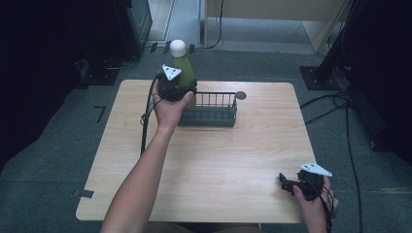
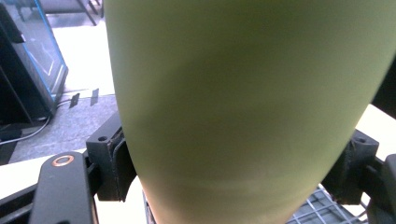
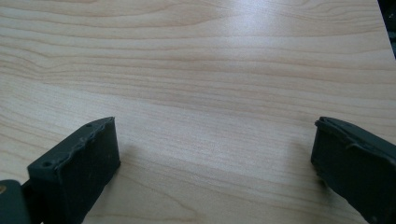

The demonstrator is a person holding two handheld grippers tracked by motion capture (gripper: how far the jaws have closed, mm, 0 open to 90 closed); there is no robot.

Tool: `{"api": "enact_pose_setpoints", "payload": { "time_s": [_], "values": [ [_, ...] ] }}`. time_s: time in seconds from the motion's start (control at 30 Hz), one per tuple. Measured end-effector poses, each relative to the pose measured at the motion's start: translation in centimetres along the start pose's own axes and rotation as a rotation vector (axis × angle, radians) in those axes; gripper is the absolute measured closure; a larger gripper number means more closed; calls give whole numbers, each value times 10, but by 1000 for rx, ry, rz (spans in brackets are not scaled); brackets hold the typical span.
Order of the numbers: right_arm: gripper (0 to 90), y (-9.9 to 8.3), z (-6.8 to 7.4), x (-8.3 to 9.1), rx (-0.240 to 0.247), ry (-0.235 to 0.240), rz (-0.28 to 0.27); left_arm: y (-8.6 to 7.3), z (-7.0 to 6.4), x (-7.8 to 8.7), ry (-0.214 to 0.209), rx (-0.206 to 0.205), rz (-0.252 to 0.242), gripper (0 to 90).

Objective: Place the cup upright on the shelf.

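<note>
Left tool [image 1: 182, 90] clamps green bottle [image 1: 183, 68] above basket [image 1: 214, 116].

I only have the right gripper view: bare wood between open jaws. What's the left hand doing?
Observer: The left tongs grip a green bottle, jaws on both its sides.
Operator: Where's the bottle?
Observer: At the left end of a dark wire basket on the far side of the table; whether its base is in the basket is hidden.
Operator: Upright?
Observer: Yes, its white cap is on top.
Operator: And my tongs?
Observer: The right tongs are open near the table's near right corner, apart from the basket.
</note>
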State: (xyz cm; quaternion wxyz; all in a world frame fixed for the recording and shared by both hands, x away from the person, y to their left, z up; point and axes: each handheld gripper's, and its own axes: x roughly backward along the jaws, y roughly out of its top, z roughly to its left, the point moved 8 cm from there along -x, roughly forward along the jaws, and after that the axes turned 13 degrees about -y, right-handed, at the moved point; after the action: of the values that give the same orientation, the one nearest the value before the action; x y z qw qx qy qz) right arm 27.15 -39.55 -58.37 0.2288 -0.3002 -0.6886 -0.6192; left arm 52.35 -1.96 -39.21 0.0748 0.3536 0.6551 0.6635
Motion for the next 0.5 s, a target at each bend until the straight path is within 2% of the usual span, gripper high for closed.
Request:
{"api": "enact_pose_setpoints", "payload": {
  "time_s": [0.3,0.5],
  "values": [
    [4,0,0,0,-1,0,0,-16,2,-14,-4,-33,46,211],
    [4,0,0,0,-1,0,0,-28,3,-21,2,-34,69,211]
  ]
}}
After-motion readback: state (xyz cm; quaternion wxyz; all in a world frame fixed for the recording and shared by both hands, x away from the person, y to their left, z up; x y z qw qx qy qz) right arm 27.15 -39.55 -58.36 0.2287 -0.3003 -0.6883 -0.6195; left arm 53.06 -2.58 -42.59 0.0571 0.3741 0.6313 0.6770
